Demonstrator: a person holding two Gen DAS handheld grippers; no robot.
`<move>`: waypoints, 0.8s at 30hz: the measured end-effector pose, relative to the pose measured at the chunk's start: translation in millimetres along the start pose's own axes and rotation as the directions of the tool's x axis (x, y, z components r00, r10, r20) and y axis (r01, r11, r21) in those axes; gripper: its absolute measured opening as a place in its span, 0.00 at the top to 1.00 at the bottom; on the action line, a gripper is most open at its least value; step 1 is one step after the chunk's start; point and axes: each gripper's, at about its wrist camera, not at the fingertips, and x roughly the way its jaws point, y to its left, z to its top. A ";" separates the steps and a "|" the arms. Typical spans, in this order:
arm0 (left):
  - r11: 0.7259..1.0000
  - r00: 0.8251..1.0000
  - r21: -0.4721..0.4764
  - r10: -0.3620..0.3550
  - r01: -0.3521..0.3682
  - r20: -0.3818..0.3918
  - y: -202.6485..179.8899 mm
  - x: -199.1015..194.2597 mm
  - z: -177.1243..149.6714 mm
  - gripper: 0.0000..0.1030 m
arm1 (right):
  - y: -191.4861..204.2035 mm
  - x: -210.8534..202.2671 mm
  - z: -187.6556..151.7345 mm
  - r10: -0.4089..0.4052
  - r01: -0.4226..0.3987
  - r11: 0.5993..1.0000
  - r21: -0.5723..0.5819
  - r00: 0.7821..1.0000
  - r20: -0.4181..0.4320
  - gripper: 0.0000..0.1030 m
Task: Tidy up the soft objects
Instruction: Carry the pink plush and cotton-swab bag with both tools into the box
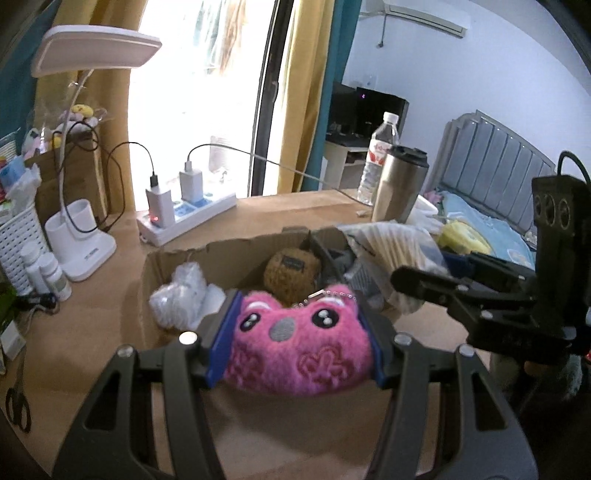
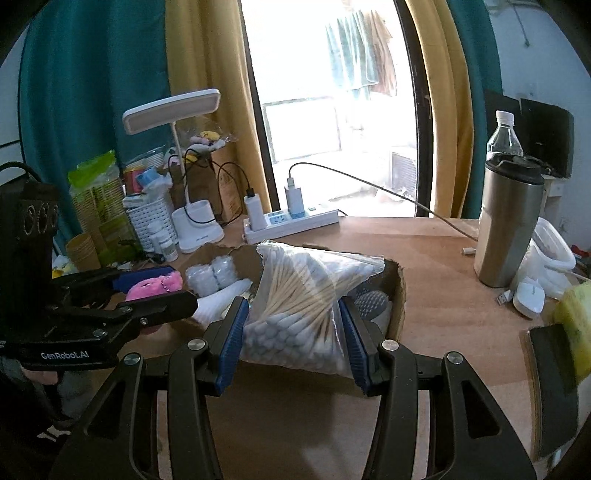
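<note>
Left claw (image 1: 299, 345) clamped on the pink plush (image 1: 301, 350), right claw (image 2: 291, 332) clamped on the bag of cotton swabs (image 2: 306, 306). Both held above the cardboard box (image 1: 221, 251) just ahead (probably sorting softs, direction unclear). Tabletop (image 2: 443, 302) around it.

Wooden desk (image 2: 443, 317) carrying the room's clutter, its top showing a plain brown grain. Tall window (image 2: 332, 110) standing behind it, daylight pouring in strongly and washing out the view. Yellow curtains (image 2: 199, 74) hanging at both sides, teal curtains (image 2: 88, 92) hanging outside those. White desk lamp (image 2: 171, 110) standing at the left, head tilting over the desk. White power strip (image 2: 295, 223) lying near the window, two chargers sitting plugged in. Pale wall (image 1: 461, 81) running to the right, air conditioner (image 1: 424, 16) sitting high on it. Bed with grey padded headboard (image 1: 495, 147) standing beyond the desk.
</note>
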 end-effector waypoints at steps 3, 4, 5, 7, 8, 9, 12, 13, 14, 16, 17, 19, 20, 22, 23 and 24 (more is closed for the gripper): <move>1.000 1.000 -0.001 -0.006 0.006 -0.001 2.3 9.0 5.9 0.42 | -6.1 7.4 3.9 -0.005 0.005 1.000 0.007 1.000 -0.003 0.49; 1.000 1.000 -0.002 -0.009 0.009 -0.001 3.4 12.8 8.2 0.42 | -7.1 9.7 4.9 -0.007 0.007 1.000 0.009 1.000 -0.004 0.49; 1.000 1.000 -0.003 -0.012 0.012 -0.002 3.8 15.2 9.7 0.42 | -9.4 13.0 5.9 -0.009 0.009 1.000 0.012 1.000 -0.007 0.49; 1.000 1.000 -0.007 -0.021 0.021 -0.003 4.9 21.2 12.7 0.42 | -12.2 17.7 7.1 -0.011 0.012 1.000 0.015 1.000 -0.012 0.49; 1.000 1.000 -0.008 -0.028 0.028 -0.004 5.0 24.8 13.8 0.42 | -13.8 20.1 7.7 -0.012 0.013 1.000 0.016 1.000 -0.015 0.49; 0.999 0.999 -0.008 -0.034 0.034 -0.005 4.4 27.7 14.4 0.42 | -15.3 23.2 8.1 -0.013 0.014 1.000 0.018 1.000 -0.019 0.49; 0.999 0.999 -0.007 -0.051 0.051 -0.010 4.3 37.4 15.7 0.42 | -19.6 33.1 9.1 -0.015 0.016 1.000 0.023 0.999 -0.035 0.49; 0.999 0.999 -0.008 -0.053 0.052 -0.012 5.2 41.4 15.7 0.42 | -20.1 35.6 9.7 -0.015 0.016 1.000 0.024 0.999 -0.039 0.49; 0.999 0.998 -0.010 -0.053 0.053 -0.015 6.0 44.2 15.7 0.42 | -21.5 39.8 9.6 -0.016 0.018 1.000 0.025 0.999 -0.047 0.49; 0.998 0.998 -0.020 -0.056 0.055 -0.031 9.4 52.4 15.1 0.42 | -22.2 46.3 8.8 -0.016 0.017 1.000 0.026 0.998 -0.060 0.49; 0.998 0.998 -0.025 -0.059 0.058 -0.037 10.8 54.8 14.2 0.42 | -22.1 49.8 8.3 -0.016 0.018 1.000 0.024 0.998 -0.067 0.49; 0.997 0.997 -0.035 -0.066 0.065 -0.049 12.9 60.6 13.0 0.42 | -22.5 54.4 7.2 -0.017 0.019 1.000 0.024 0.997 -0.079 0.49; 0.997 0.996 -0.039 -0.071 0.069 -0.053 14.1 62.5 11.9 0.42 | -22.6 57.3 5.6 -0.018 0.020 1.000 0.024 0.996 -0.087 0.49; 0.996 0.995 -0.047 -0.080 0.077 -0.059 15.9 65.4 9.5 0.42 | -23.1 62.4 3.0 -0.022 0.025 0.999 0.025 0.994 -0.106 0.49; 0.995 0.994 -0.053 -0.084 0.081 -0.066 16.8 67.9 8.3 0.42 | -23.6 64.4 2.2 -0.024 0.027 0.999 0.026 0.993 -0.117 0.49; 0.995 0.993 -0.059 -0.088 0.084 -0.080 17.8 71.5 6.5 0.42 | -23.3 67.3 1.2 -0.028 0.031 0.999 0.026 0.991 -0.128 0.49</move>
